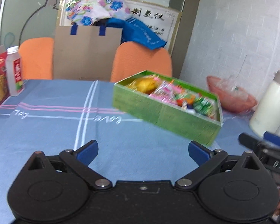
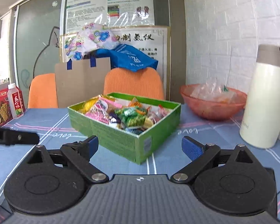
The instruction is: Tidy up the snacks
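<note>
We held both the left gripper (image 1: 142,150) and right gripper (image 2: 140,147) spread wide, empty. The green box (image 2: 121,136), just ahead, already held wrapped snacks (image 2: 128,115); we judged little remained.

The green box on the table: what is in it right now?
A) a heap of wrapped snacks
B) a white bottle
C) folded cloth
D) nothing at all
A: the open green box is piled with colourful wrapped snacks, seen from both wrist views.
</note>
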A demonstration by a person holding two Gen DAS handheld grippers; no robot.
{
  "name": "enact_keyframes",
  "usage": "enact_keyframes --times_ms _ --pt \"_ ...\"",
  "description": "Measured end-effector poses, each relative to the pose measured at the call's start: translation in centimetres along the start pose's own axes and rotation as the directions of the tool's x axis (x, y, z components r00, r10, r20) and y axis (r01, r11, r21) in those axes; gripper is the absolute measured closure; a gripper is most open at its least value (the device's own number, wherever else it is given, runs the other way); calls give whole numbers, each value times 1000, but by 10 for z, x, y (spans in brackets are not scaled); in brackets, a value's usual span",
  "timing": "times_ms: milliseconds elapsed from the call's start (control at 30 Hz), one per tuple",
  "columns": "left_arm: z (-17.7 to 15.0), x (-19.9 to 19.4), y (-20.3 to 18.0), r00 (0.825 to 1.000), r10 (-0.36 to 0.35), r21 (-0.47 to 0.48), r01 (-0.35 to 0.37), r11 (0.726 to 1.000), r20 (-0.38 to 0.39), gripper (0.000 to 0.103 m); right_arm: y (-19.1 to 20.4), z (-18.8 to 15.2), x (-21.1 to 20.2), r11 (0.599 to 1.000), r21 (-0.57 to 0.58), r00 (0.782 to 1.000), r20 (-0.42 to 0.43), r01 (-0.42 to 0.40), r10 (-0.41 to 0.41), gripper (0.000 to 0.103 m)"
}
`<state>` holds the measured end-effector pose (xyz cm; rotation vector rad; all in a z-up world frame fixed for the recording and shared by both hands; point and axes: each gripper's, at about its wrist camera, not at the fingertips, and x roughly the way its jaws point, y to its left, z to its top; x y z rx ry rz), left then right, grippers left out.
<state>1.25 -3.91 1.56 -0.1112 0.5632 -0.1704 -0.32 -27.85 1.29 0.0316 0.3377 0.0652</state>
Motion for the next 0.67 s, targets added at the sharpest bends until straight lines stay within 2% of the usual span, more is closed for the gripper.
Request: enact_keyframes --times_ms 100,300,500,667 --pt "-5 0 3 999 42 7 -42 999 -10 0 6 -6 -1 1000 -5 1000 -15 5 -5 0" --pt "-11 -3 6 997 83 25 -83 996 6 0 9 -9 -3 1000 -7 1000 -22 8 -8 0" --pt "-14 -7 7 996 79 30 -80 996 34 0 12 -10 -2 1000 -8 999 -31 13 -14 0" --pt "-14 -6 12 996 82 18 -83 996 29 0 16 -8 -3 1000 -14 999 -33 9 -10 0"
